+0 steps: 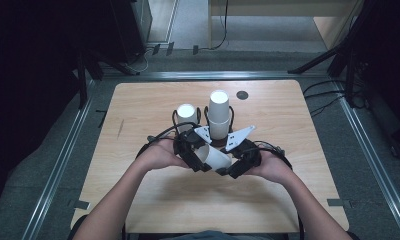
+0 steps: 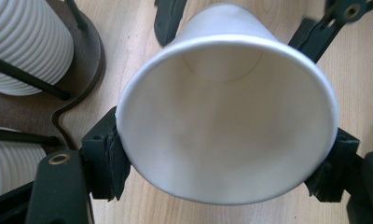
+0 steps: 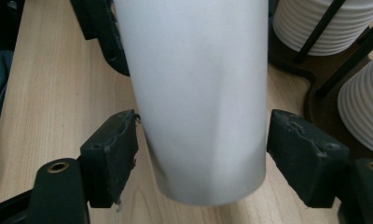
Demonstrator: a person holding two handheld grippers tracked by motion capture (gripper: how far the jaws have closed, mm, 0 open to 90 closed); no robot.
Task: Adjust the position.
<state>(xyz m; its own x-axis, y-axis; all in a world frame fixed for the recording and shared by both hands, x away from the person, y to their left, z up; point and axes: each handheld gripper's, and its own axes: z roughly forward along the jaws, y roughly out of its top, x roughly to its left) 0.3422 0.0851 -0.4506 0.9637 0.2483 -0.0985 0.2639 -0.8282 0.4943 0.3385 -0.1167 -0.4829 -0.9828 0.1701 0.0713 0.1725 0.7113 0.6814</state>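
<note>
**Cup lying crosswise between our two grippers**

Wooden table (image 1: 153,200) under a dim room, dark floor around it; at its near middle we hold both tools close together. Our left gripper (image 2: 222,172) is clenched on the white paper cup (image 2: 226,121) at its wide rim, a pad pressing each side, the open mouth facing that camera; our right gripper (image 3: 201,154) straddles the narrow closed end (image 3: 208,182) of the same cup, its jaws spread with a visible gap on both sides, so released. From the high view the cup (image 1: 215,157) lies on its side, long axis running left gripper (image 1: 190,150) to right gripper (image 1: 243,160), base toward the right; just beyond stand two ribbed cup stacks (image 1: 219,115) in a wire holder (image 1: 175,120). We judge the right hand nearer the base; closing there decides the next move.
</note>
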